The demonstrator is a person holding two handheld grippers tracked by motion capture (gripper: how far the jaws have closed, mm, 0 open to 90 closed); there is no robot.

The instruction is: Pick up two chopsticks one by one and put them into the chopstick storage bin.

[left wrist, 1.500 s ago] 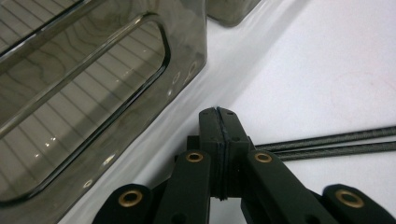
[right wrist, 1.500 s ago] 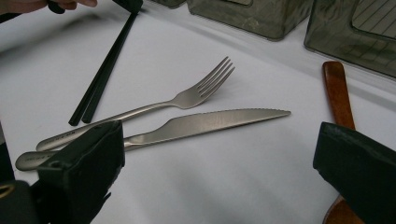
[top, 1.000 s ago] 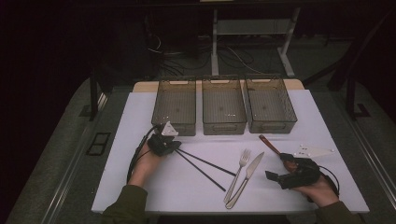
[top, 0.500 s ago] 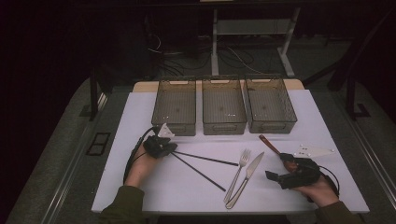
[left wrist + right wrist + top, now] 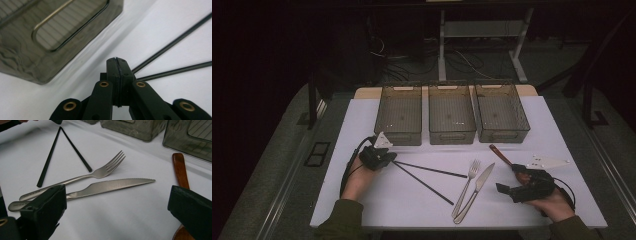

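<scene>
Two black chopsticks (image 5: 428, 176) converge at the closed left hand-held gripper (image 5: 388, 159); unclamped, they may roll apart when nudged.

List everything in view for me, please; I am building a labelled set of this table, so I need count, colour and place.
bins: three, smoky translucent, side by side along the far edge of the white table
chopsticks: two, black, near ends together at the left gripper, spreading rightward
fork: one, silver, centre, tines toward the bins
knife: one, silver, just right of the fork
wooden utensil: one, reddish brown, beside the right gripper; its end is hidden
left gripper: black, jaws shut at the chopsticks' near ends
right gripper: black, jaws open, near the knife
hands: two, holding the grippers, dark green sleeves
</scene>
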